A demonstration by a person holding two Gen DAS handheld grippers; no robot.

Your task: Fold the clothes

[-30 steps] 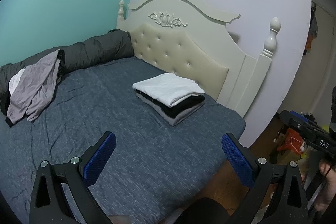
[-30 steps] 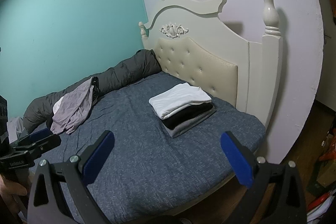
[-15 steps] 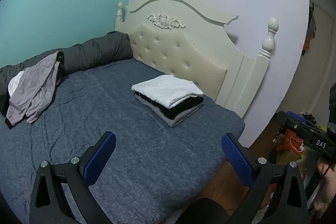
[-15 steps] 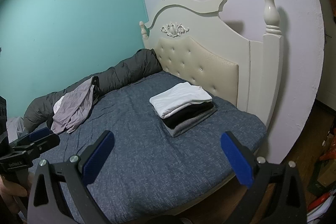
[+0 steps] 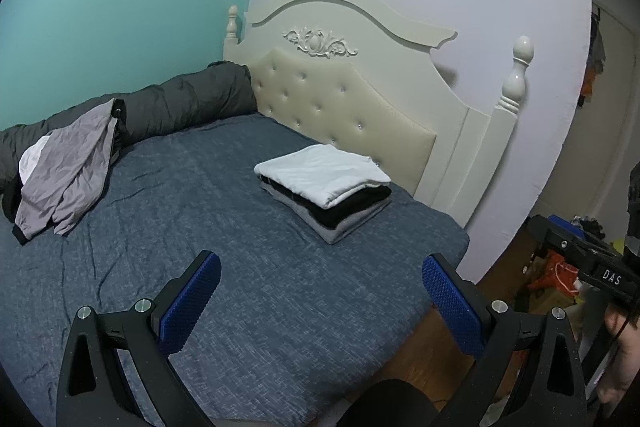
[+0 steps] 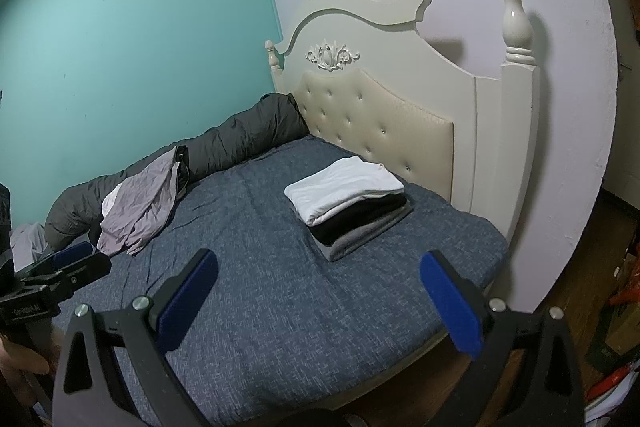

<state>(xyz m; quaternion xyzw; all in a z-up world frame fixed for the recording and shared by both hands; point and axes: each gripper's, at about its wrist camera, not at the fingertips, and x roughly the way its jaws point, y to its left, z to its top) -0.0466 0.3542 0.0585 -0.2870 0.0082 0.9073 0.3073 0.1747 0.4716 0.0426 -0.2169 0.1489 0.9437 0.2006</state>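
Note:
A stack of folded clothes (image 5: 326, 185) (image 6: 348, 201), white on top of black and grey, lies on the blue-grey bed (image 5: 180, 227) (image 6: 280, 287) near the headboard. A crumpled mauve garment (image 5: 68, 163) (image 6: 142, 203) lies unfolded at the far left side, draped against a dark rolled duvet (image 5: 180, 99) (image 6: 240, 143). My left gripper (image 5: 320, 301) hangs open above the bed's near edge, with nothing between its blue pads. My right gripper (image 6: 318, 301) is open too and holds nothing; it also shows at the right edge of the left wrist view (image 5: 576, 255).
A cream tufted headboard (image 5: 352, 95) (image 6: 384, 115) with tall posts stands against a pale wall; a teal wall runs along the left. Wooden floor with clutter (image 5: 556, 275) lies to the right of the bed. A hand (image 6: 20, 363) holds the left gripper's handle.
The left wrist view has drifted slightly, so the bed and stack sit a little lower and further left. Both grippers stay open and nothing on the bed has moved.

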